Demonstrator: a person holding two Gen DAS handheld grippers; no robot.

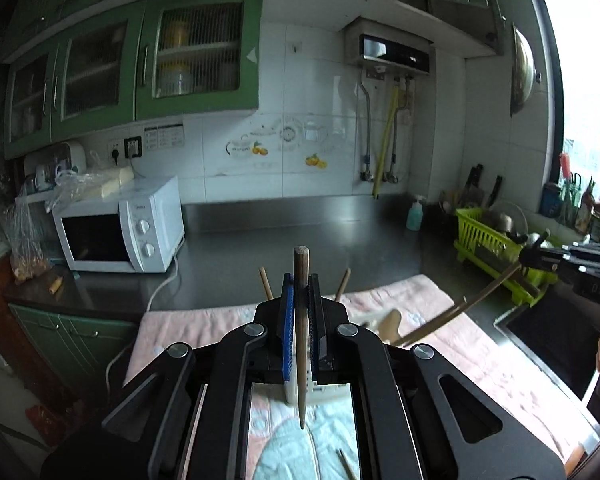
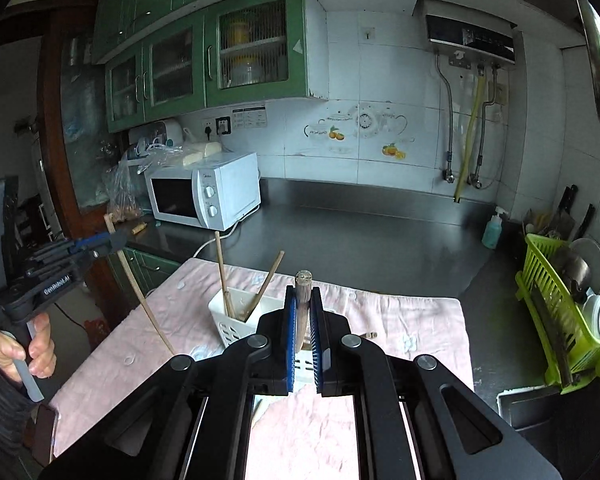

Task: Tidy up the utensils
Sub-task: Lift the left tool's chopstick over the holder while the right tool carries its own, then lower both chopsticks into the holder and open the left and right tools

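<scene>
A slender, brown, tapered wooden chopstick is pinched upright in the left claw; another chopstick is pinched in the right claw.

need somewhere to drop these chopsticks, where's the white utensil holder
In the right wrist view the white utensil holder stands on the pink cloth, just left of the right gripper.
</scene>
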